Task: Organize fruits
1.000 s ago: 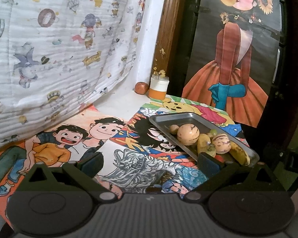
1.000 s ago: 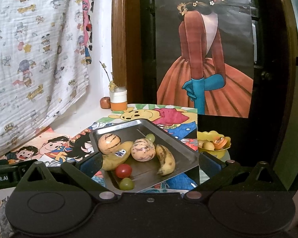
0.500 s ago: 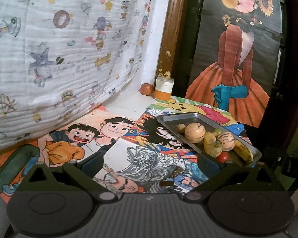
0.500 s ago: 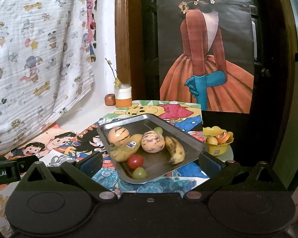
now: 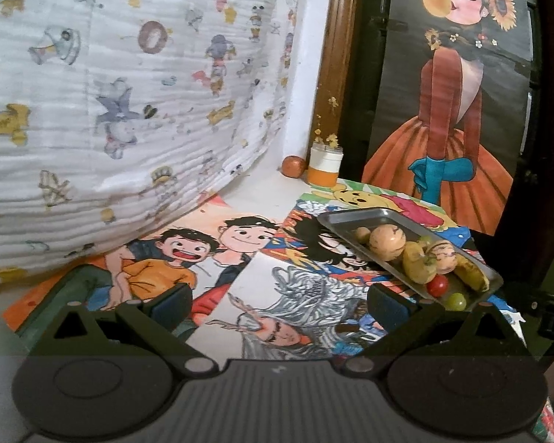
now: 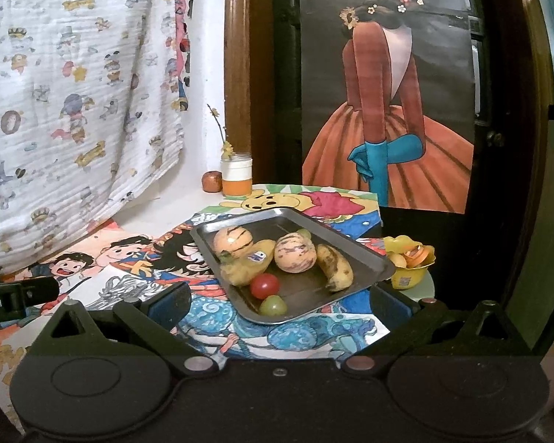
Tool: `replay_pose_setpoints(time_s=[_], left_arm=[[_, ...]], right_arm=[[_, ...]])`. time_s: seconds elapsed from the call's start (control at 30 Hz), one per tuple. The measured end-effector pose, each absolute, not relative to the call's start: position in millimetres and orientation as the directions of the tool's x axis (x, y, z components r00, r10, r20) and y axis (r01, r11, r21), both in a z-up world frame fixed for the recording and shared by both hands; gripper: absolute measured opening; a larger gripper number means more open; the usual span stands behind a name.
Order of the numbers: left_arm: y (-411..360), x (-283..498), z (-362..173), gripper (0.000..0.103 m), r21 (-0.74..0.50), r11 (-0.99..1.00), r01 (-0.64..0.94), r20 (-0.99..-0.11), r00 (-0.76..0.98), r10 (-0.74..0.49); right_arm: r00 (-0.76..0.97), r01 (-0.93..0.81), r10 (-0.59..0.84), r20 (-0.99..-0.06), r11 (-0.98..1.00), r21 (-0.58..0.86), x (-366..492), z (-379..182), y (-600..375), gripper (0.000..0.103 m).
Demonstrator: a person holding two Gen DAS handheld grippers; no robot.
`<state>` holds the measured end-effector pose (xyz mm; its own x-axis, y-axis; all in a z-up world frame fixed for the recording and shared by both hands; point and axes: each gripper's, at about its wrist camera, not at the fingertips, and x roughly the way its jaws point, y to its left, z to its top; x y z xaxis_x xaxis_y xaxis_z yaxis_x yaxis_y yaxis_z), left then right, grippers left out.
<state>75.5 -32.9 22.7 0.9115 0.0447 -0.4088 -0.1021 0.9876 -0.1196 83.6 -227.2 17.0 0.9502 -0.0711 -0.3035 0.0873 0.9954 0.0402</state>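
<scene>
A metal tray [image 6: 365,258] [image 5: 343,217] lies on the cartoon-printed table cover. It holds two striped round melons [image 6: 233,241] [image 6: 295,257], a yellow mango [image 6: 245,267] with a sticker, a spotted banana [image 6: 336,266], a red tomato [image 6: 264,285] [image 5: 437,285] and green grapes [image 6: 273,305] [image 5: 456,301]. My right gripper [image 6: 279,301] is open, hovering just short of the tray's near edge. My left gripper [image 5: 279,301] is open to the tray's left, over the drawings, holding nothing.
A yellow bowl [image 6: 410,262] with small items sits off the tray's right corner, near the table edge. A white and orange jar [image 6: 236,177] and a small reddish fruit [image 6: 211,181] stand at the back by the wall. A patterned cloth [image 5: 110,92] hangs on the left.
Both grippers have pulled back and shifted left, so the tray looks smaller and sits further right in both views. Nothing in the tray moved.
</scene>
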Motion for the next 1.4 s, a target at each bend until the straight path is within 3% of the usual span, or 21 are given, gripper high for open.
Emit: replay_pose_setpoints(time_s=[1.4], left_arm=[[8,30,-2,0.103,-0.088,0.985,-0.146,-0.455,0.886,0.09]], right_arm=[[0.933,-0.027,0.037,-0.358,0.999,0.034,58,-15,-183,0.103]])
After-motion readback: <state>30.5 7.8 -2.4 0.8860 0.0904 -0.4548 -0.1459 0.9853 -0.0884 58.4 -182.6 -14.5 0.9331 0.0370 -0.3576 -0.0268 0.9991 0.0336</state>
